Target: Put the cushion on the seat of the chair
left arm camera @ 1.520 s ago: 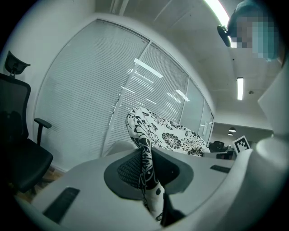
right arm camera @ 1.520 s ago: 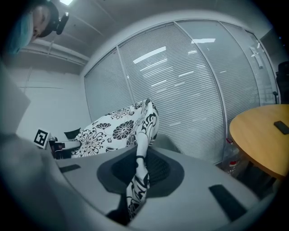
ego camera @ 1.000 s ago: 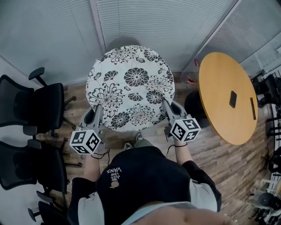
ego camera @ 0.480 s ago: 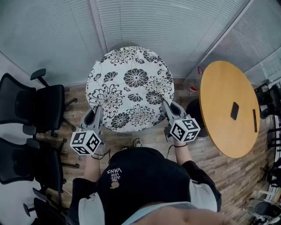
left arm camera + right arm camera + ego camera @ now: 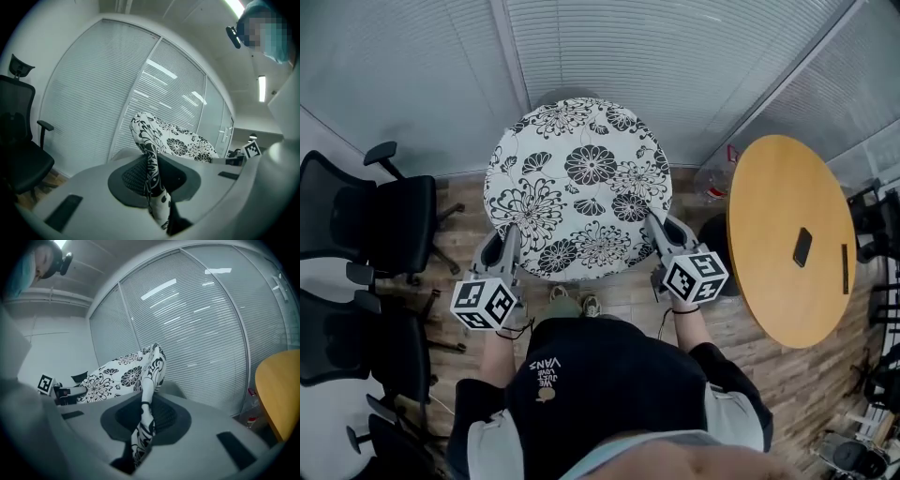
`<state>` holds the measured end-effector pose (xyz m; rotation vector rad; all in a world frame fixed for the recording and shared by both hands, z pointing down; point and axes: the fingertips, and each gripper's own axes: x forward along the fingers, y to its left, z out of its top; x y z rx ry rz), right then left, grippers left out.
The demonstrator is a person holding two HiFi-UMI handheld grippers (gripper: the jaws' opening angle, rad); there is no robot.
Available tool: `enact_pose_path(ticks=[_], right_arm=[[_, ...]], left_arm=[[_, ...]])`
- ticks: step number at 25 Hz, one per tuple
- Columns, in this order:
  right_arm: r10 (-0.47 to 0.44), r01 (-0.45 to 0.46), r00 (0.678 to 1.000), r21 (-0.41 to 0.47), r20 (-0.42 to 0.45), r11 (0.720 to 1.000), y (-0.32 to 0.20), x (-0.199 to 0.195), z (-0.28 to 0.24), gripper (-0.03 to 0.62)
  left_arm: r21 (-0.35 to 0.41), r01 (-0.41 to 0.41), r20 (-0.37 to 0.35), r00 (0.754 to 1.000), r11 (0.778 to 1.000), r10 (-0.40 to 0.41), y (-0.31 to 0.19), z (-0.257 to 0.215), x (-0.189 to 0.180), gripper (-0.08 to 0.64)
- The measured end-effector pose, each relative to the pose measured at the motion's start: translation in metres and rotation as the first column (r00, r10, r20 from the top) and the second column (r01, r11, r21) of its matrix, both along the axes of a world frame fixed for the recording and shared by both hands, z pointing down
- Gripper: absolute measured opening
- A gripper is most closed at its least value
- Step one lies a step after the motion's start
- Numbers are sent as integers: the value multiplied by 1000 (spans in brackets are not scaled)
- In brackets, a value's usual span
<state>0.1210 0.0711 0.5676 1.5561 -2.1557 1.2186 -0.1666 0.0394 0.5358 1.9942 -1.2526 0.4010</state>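
We see a round white cushion printed with black flowers (image 5: 577,183) spread out flat in front of the person and filling the middle of the head view. The left gripper (image 5: 510,232) is clamped on the cushion's near-left rim. Its own view shows the patterned fabric pinched tight between the two grey jaws. The right gripper (image 5: 655,225) grips the near-right rim the same way, with a fold of the cloth squeezed between its pads. A curved grey edge (image 5: 567,94) shows just past the cushion's far rim. We cannot tell whether this is the chair, or whether the cushion rests on anything.

Below it lies a floor of brown wooden planks (image 5: 769,356), and the person's shoes (image 5: 572,302) stand on it just under the cushion's near edge. The far side of the room is closed by glass walls hung with white slatted blinds (image 5: 628,47). To the right stands a round table with a light wooden top (image 5: 778,197). It carries a small dark flat slab (image 5: 802,247) and, near the far edge, a thin dark strip (image 5: 844,269). To the left, two black office chairs with armrests (image 5: 375,225) stand one behind the other, well apart from the cushion.
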Motion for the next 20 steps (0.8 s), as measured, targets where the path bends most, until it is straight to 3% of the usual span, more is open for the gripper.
enact_pose_path(ticks=[20], right_arm=[[0, 0, 1000, -32, 5, 999, -1, 0, -4, 43]], left_arm=[[-31, -1, -1, 1000, 1000, 0, 1, -5, 5, 58]])
